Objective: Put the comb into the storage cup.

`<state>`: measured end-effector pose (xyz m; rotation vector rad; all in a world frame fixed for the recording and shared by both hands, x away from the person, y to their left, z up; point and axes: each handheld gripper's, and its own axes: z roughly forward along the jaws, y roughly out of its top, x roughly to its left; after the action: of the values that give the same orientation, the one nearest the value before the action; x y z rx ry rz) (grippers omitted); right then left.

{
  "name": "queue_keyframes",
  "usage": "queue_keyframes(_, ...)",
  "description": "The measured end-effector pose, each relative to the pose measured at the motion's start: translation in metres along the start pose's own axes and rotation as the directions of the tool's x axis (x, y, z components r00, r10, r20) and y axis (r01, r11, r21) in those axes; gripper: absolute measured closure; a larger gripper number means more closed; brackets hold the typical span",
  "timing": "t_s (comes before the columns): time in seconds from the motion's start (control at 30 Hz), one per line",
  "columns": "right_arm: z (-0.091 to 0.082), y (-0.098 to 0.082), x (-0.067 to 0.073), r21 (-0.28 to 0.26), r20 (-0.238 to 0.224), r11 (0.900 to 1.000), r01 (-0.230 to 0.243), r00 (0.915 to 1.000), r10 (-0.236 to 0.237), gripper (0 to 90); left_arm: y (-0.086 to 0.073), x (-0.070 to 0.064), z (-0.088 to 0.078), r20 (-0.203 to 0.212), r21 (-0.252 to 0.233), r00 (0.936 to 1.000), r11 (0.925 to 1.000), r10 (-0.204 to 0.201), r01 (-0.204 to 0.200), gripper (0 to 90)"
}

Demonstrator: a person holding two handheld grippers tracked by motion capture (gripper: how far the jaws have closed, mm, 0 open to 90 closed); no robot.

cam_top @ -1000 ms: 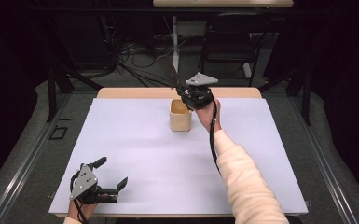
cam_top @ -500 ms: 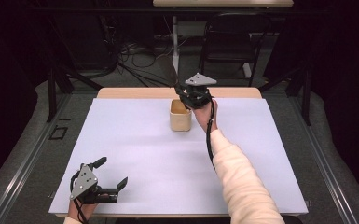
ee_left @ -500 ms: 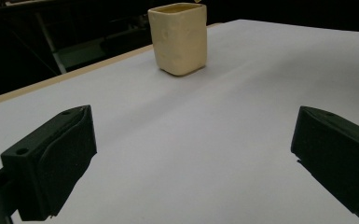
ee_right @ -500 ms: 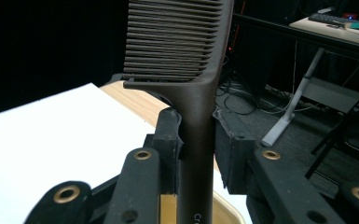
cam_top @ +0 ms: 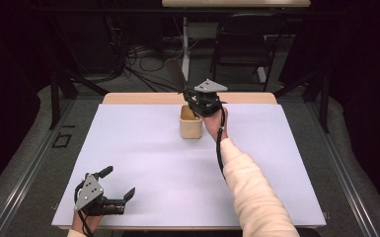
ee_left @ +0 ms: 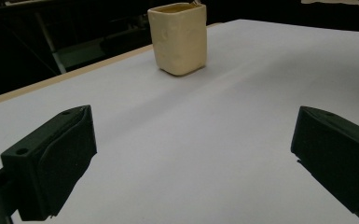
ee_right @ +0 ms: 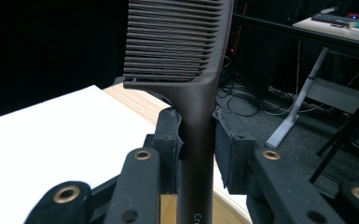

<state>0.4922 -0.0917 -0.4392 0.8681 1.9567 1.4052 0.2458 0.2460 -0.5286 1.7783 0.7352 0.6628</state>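
Between the pads of the right hand-held gripper (ee_right: 196, 140) sits a dark brown comb (ee_right: 186, 70), clamped on its handle; the pads press on both sides of that narrow stem, so the jaws stand only a little apart. Seen along this gripper's own jaws, the comb is matt and slim, with a straight handle that widens at a shoulder into a block of fine, close-set teeth. Its long axis runs straight out from the pads, away from the holding hand; the toothed end is the far end, and the teeth lie crosswise to the handle. From the high view the comb (cam_top: 176, 77) slants up and away from the gripper (cam_top: 203, 101). Just below that gripper stands a cream-coloured cup (cam_top: 191, 123) on the white surface (cam_top: 148, 148). Well apart, the left hand-held gripper (cam_top: 118, 185) rests low on the surface, jaws spread wide with nothing between them.
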Motion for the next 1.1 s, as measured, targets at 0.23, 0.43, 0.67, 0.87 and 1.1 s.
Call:
queue_keyframes(0.23,0.003,-0.006,0.001,0.017,-0.003,1.0,-0.001,1.0,0.001,71.7,0.0,0.0,0.0,-0.001,-0.002,1.0,1.0,-0.001,0.001,0.1)
queue_keyframes(0.43,0.007,-0.012,0.001,0.031,-0.002,1.0,-0.003,1.0,0.003,71.7,0.0,0.0,0.0,0.0,-0.001,1.0,1.0,0.0,0.0,0.1)
queue_keyframes(0.67,0.008,-0.015,0.001,0.043,-0.002,0.999,0.003,1.0,-0.003,71.6,0.0,0.0,0.0,0.0,-0.001,1.0,1.0,0.0,0.0,0.1)
queue_keyframes(0.87,0.009,-0.019,0.004,0.055,-0.009,0.998,0.022,0.9997,-0.022,71.5,0.0,0.0,0.0,0.0,0.0,1.0,1.0,0.001,-0.001,0.1)
queue_keyframes(1.1,0.011,-0.022,0.003,0.067,-0.012,0.998,0.017,0.9998,-0.017,71.5,0.0,0.0,0.0,-0.002,0.0,1.0,1.0,0.001,-0.001,0.1)
